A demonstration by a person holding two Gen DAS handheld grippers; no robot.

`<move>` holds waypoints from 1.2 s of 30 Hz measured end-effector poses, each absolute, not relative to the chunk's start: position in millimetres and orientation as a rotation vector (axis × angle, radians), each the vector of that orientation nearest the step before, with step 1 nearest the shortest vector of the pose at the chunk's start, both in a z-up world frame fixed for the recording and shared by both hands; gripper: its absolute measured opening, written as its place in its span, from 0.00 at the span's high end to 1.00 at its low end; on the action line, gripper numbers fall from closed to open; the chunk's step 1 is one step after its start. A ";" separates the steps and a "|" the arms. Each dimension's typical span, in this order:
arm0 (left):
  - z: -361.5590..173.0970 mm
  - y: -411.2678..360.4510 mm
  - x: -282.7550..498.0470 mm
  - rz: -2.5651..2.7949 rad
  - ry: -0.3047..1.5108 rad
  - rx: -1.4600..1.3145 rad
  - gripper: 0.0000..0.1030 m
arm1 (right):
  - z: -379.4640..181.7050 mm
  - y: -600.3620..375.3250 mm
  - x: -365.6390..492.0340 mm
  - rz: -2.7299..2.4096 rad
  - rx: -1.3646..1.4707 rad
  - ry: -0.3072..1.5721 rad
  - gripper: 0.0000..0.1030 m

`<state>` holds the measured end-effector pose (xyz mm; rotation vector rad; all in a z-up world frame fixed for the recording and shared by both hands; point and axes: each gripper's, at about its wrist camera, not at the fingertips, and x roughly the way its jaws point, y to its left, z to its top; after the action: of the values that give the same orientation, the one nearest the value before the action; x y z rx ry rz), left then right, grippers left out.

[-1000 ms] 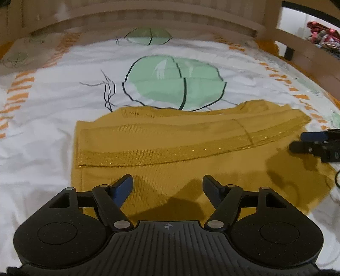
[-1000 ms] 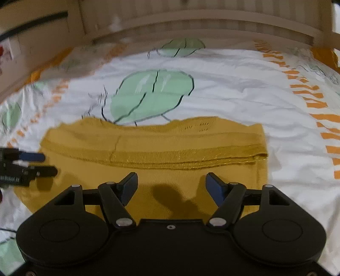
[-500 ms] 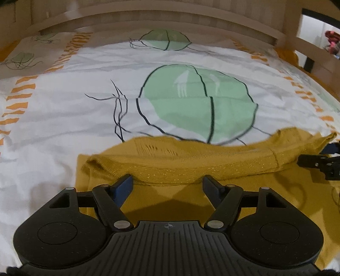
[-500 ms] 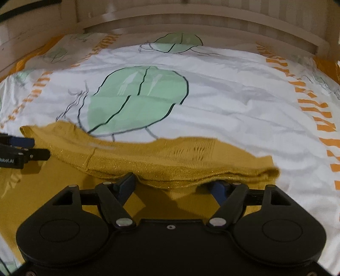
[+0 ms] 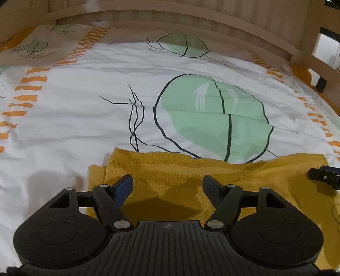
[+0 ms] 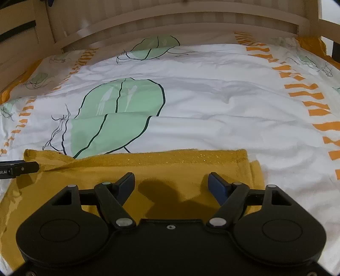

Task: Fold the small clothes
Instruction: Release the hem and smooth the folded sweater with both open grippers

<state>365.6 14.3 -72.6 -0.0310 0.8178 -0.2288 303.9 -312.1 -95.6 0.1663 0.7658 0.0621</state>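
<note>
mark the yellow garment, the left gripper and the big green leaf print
garment (image 5: 170,169), left wrist view, on the folded top layer
left gripper (image 5: 167,183), left wrist view, midway between its open fingertips
leaf print (image 5: 212,123), left wrist view, on the green middle of the print

Open bedsheet (image 5: 85,118) ahead (wooden headboard (image 5: 170,19) bounds it).

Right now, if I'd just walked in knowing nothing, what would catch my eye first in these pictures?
Probably the mustard-yellow knitted garment, lying folded on the bed close in front of both cameras, a glittery band along its far edge. Behind it spreads the white bedcover with its big green leaf print and orange dashes down the sides. Nearest of all are the black grippers, the left gripper and the right gripper, both open above the garment.
</note>
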 end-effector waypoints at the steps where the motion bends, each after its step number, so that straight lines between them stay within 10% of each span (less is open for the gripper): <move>1: -71.2 14.6 362.8 -0.233 0.817 -0.032 0.31 | -95.4 -312.5 301.4 0.063 0.167 0.765 0.24; 36: -85.0 16.3 228.4 -0.277 0.979 0.039 0.26 | -112.8 -325.5 158.4 0.069 0.181 0.839 0.11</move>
<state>228.4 16.3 -85.0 0.0389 0.9788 -0.2770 158.4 -325.5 -112.8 0.1815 0.8386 0.0688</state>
